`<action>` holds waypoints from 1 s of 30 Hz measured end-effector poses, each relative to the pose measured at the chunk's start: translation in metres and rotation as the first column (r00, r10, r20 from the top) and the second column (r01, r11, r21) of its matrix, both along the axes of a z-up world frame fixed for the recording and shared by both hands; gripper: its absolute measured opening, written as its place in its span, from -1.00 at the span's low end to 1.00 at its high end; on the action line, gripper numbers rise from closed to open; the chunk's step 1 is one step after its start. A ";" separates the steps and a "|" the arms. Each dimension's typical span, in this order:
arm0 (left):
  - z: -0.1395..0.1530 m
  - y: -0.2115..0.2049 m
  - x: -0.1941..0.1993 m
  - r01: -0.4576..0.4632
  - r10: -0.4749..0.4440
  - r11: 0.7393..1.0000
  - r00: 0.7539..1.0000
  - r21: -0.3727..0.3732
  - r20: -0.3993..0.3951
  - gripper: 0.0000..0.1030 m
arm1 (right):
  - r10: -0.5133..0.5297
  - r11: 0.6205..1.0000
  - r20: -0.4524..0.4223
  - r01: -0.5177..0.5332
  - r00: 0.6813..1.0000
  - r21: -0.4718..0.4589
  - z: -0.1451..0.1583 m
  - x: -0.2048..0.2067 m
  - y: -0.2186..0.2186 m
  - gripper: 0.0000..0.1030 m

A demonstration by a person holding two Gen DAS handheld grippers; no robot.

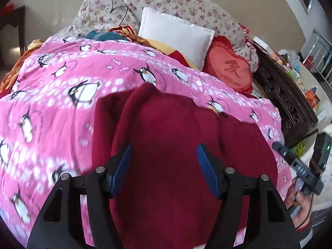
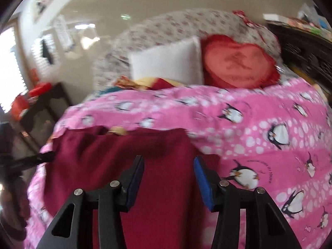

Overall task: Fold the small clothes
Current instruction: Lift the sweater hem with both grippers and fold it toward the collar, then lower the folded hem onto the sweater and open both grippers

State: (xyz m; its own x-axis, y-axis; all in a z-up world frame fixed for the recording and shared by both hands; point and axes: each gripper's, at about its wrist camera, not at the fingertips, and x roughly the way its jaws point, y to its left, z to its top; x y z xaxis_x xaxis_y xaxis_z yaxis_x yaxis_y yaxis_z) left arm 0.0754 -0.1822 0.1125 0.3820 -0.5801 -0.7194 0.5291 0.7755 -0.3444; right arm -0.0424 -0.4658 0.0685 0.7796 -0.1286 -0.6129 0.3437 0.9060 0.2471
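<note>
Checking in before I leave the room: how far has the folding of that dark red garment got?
Done: the dark red garment is on the pink penguin quilt, seemingly with one side already folded over. In hand: nothing; the left gripper and right gripper hover open above it. Left: grasp an edge and complete the folds.

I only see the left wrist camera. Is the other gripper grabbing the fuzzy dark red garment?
Observer: No. The right gripper has its jaws apart, and the dark red fleece garment shows between them, not pinched.
Operator: What's past the pink penguin blanket, on that camera's left side?
Observer: A bright window, which your view doesn't show.
</note>
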 end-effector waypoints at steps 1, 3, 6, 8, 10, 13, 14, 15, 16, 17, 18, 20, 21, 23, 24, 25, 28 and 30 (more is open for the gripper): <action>-0.002 0.003 -0.005 -0.003 0.003 1.000 1.000 0.004 0.004 0.26 | 0.049 0.999 0.014 -0.050 0.999 0.012 0.003 0.003 0.008 -0.08; -0.006 0.003 -0.009 -0.016 0.016 1.000 1.000 0.027 0.020 0.26 | 0.115 0.993 0.015 -0.116 0.993 0.035 0.004 0.019 0.020 -0.08; -0.016 0.000 -0.001 -0.040 0.040 0.998 0.999 0.041 0.005 0.26 | 0.180 0.981 -0.003 -0.179 0.984 0.076 -0.006 0.048 0.033 -0.08; -0.022 0.000 0.007 -0.051 0.051 0.998 0.999 0.033 -0.013 0.25 | 0.172 0.984 -0.061 -0.169 0.983 0.058 -0.021 0.067 0.034 -0.08; -0.027 0.001 0.014 -0.052 0.053 0.998 0.998 0.028 -0.019 0.25 | 0.056 0.994 -0.178 -0.072 0.982 -0.086 -0.040 0.079 0.027 -0.06; -0.026 -0.002 0.014 -0.038 0.038 0.998 0.999 0.040 -0.002 0.26 | 0.047 0.997 -0.098 -0.040 0.994 0.072 -0.049 0.071 0.001 -0.03; -0.026 -0.003 0.013 -0.036 0.036 0.998 0.999 0.049 0.002 0.26 | 0.037 0.995 -0.082 -0.029 0.996 0.097 -0.046 0.067 -0.002 -0.05; -0.025 -0.003 0.012 -0.037 0.037 0.998 0.999 0.053 0.005 0.26 | 0.011 0.997 -0.084 -0.005 0.996 0.078 -0.041 0.062 0.000 -0.05; -0.024 -0.002 0.010 -0.038 0.037 0.998 0.999 0.050 0.009 0.26 | 0.000 0.999 -0.089 0.004 0.996 0.052 -0.036 0.056 0.003 -0.05; -0.022 0.000 0.006 -0.038 0.037 0.998 0.999 0.046 0.016 0.26 | 0.004 0.999 -0.091 0.000 0.996 0.041 -0.031 0.050 0.006 -0.05; -0.020 0.002 0.003 -0.038 0.037 0.998 0.999 0.044 0.023 0.25 | 0.023 0.999 -0.083 -0.020 0.996 0.042 -0.026 0.041 0.009 -0.05; -0.016 0.007 -0.009 -0.038 0.036 0.998 0.998 0.050 0.044 0.26 | 0.057 0.998 -0.070 -0.055 0.996 0.039 -0.018 0.021 0.018 -0.05; -0.014 0.009 -0.016 -0.040 0.037 0.998 0.998 0.057 0.058 0.26 | 0.062 0.998 -0.076 -0.061 0.995 0.022 -0.015 0.010 0.023 -0.05; -0.013 0.012 -0.031 -0.057 0.047 0.994 0.993 0.093 0.108 0.26 | 0.070 0.997 -0.092 -0.072 0.993 -0.010 -0.014 -0.014 0.033 -0.05; -0.013 0.014 -0.039 -0.068 0.052 0.992 0.989 0.110 0.141 0.26 | 0.076 0.997 -0.095 -0.078 0.993 -0.023 -0.016 -0.024 0.039 -0.04; -0.014 0.016 -0.045 -0.073 0.052 0.990 0.985 0.120 0.167 0.26 | 0.076 0.996 -0.099 -0.080 0.992 -0.031 -0.019 -0.031 0.043 -0.04; -0.018 0.022 -0.056 -0.099 0.065 0.983 0.974 0.154 0.215 0.26 | 0.070 0.993 -0.133 -0.082 0.989 -0.085 -0.035 -0.037 0.052 -0.04; -0.023 0.027 -0.059 -0.111 0.074 0.980 0.974 0.166 0.214 0.26 | 0.056 0.991 -0.153 -0.074 0.987 -0.113 -0.040 -0.034 0.054 -0.04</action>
